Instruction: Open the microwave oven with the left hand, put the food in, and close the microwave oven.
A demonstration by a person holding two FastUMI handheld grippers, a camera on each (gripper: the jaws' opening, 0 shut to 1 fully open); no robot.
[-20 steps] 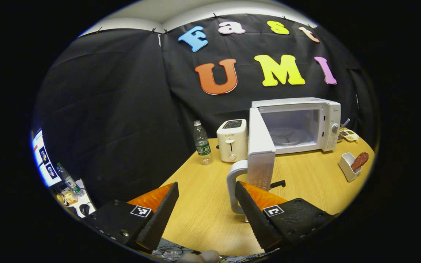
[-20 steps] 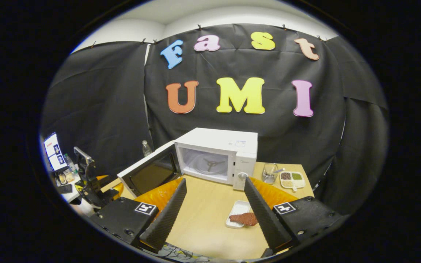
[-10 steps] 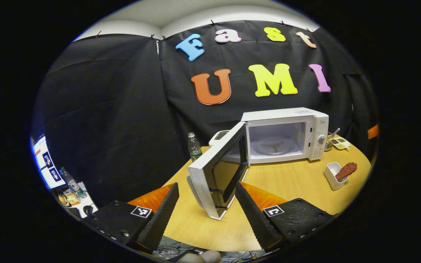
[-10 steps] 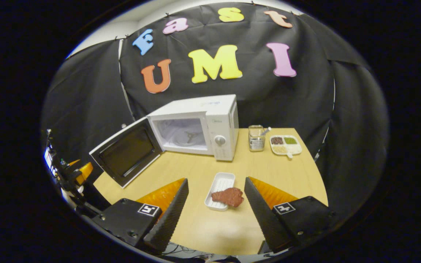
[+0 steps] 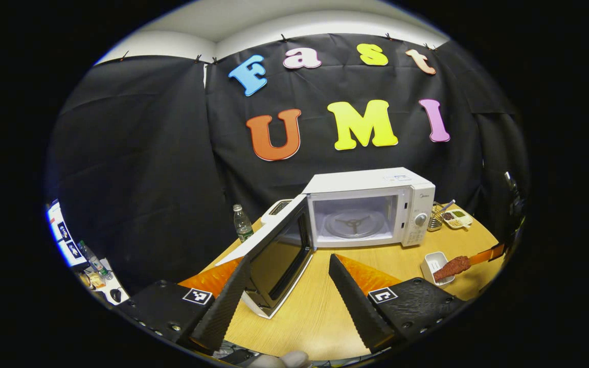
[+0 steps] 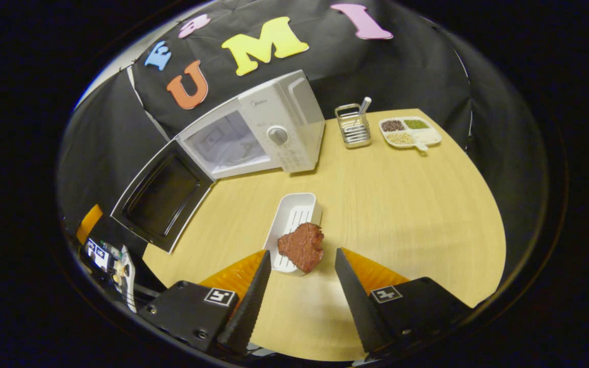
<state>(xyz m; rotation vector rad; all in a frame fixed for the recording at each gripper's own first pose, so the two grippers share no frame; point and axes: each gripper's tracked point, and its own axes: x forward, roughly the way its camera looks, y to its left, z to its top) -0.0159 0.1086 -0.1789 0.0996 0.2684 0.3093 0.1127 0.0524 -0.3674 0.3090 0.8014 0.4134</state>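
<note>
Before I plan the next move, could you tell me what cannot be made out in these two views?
- Toaster: left gripper view, mostly hidden behind the open microwave door.
- Door handle: on the door's outer face, turned away in both views.
- Tray: right gripper view, its near end is covered by the meat.
- Microwave panel markings: too small in both views.

A wooden table carries a white microwave with its door swung open. A white tray with a brown piece of food lies near the front. At the back stand a wire holder and a divided dish. A toaster and a bottle stand left of the microwave.
</note>
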